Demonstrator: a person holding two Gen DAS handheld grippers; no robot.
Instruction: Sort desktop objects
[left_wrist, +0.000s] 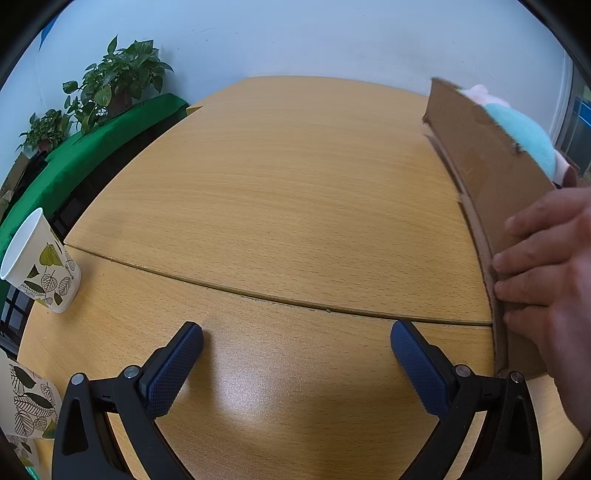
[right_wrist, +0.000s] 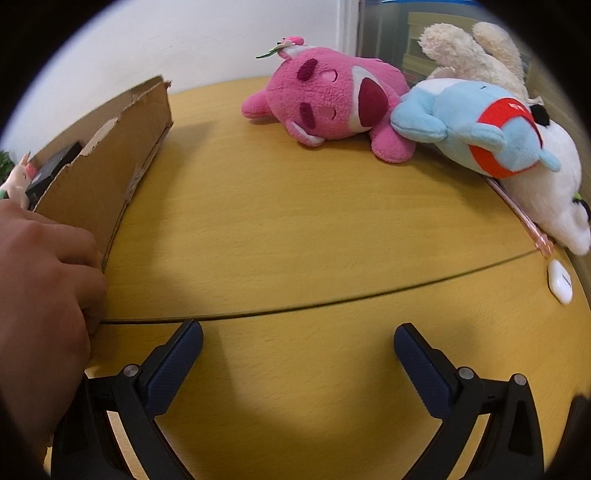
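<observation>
On the far left of the worktop (left_wrist: 280, 177) stands a leaf-printed paper cup (left_wrist: 42, 264), upright and empty as far as can be seen, with a 2nd leaf-printed item (left_wrist: 27, 402) cut off at the near left edge. The left gripper (left_wrist: 295, 363) hovers low over bare wood, its fingers (left_wrist: 173, 369) wide apart and holding nothing.

Between the 2 views sits the cardboard box (left_wrist: 480, 158), with a bare hand (left_wrist: 550, 273) pressed against its near end. Inside it, the right view shows a small pale plush (right_wrist: 20, 179) and a dark object (right_wrist: 55, 166); the left view shows a light blue and pink plush (left_wrist: 524, 136) above the wall. So some sorting looks done.

The right gripper (right_wrist: 297, 365) also hangs over empty wood, fingers (right_wrist: 421, 373) spread and empty. On the far right lie a pink plush (right_wrist: 332, 99), a blue plush (right_wrist: 476, 125) touching it, a cream plush (right_wrist: 476, 55) behind, and a white plush (right_wrist: 550, 192) at the edge. A pink pen-like stick (right_wrist: 532, 225) and a white earbud case (right_wrist: 559, 282) lie near them.

By my judgement roughly half remains: the 4 plush toys, 2 small items, and perhaps the cups.
</observation>
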